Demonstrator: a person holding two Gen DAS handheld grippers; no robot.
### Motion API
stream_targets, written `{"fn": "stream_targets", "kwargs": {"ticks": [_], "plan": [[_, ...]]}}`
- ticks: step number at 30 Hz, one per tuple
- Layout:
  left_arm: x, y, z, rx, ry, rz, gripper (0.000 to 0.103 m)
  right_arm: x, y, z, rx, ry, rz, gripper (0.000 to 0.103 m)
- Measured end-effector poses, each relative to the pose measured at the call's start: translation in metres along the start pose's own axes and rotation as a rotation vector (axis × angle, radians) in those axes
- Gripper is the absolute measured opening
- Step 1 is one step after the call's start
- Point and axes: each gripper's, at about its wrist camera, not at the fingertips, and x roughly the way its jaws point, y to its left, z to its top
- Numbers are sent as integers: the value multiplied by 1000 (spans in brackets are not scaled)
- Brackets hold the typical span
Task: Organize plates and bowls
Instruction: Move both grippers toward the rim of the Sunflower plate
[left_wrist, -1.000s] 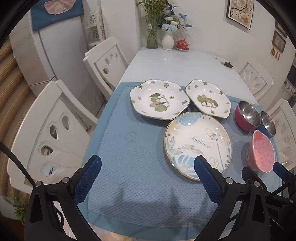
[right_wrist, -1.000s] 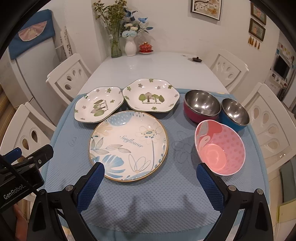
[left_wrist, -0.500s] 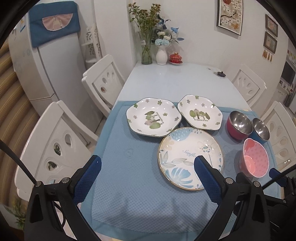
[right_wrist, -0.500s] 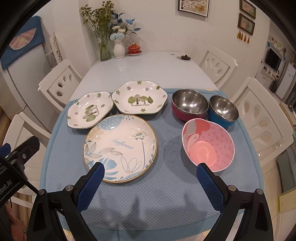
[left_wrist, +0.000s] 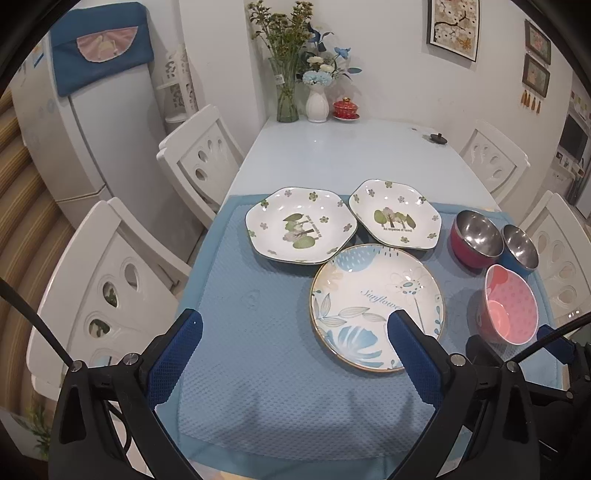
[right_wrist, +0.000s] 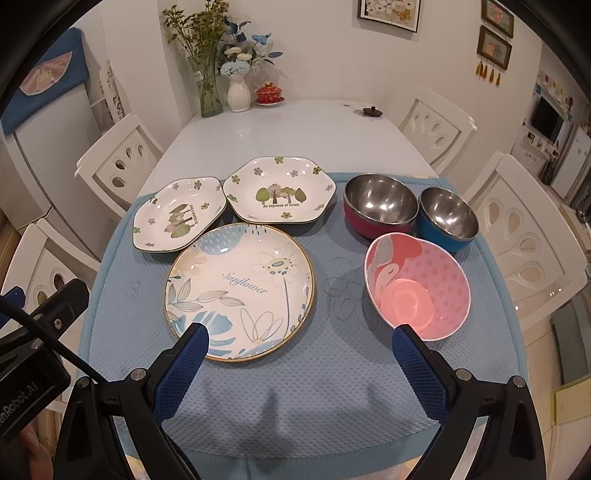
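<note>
A: Three plates (right_wrist: 239, 291) and three bowls (right_wrist: 417, 286) sit unstacked on the mat (right_wrist: 295, 398), at the table's near edge.

B: Both grippers, left (left_wrist: 291, 349) and right (right_wrist: 299, 363), hover spread wide, holding nothing.

A: The risk is glazed rims slipping or chipping when stacked.

B: The plates' undersides are hidden.

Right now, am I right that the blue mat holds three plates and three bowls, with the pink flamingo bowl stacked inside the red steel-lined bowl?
Not quite: the pink flamingo bowl sits on its own on the blue mat, in front of the red steel-lined bowl, which is empty. The right wrist view shows this. Three plates and three bowls is correct.
</note>
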Motion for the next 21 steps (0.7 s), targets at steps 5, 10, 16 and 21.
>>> {"fn": "stream_targets", "kwargs": {"ticks": [5, 10, 16, 21], "plan": [[2, 2, 1, -6, 2, 5, 100, -1, 1, 1, -4, -6, -18, 99], [3, 0, 2, 4, 1, 3, 100, -1, 2, 1, -6, -8, -24, 99], [6, 1, 2, 11, 5, 0, 100, 0, 2, 2, -4, -3, -33, 99], [8, 6, 3, 5, 6, 8, 100, 2, 0, 3, 7, -6, -40, 99]]}}
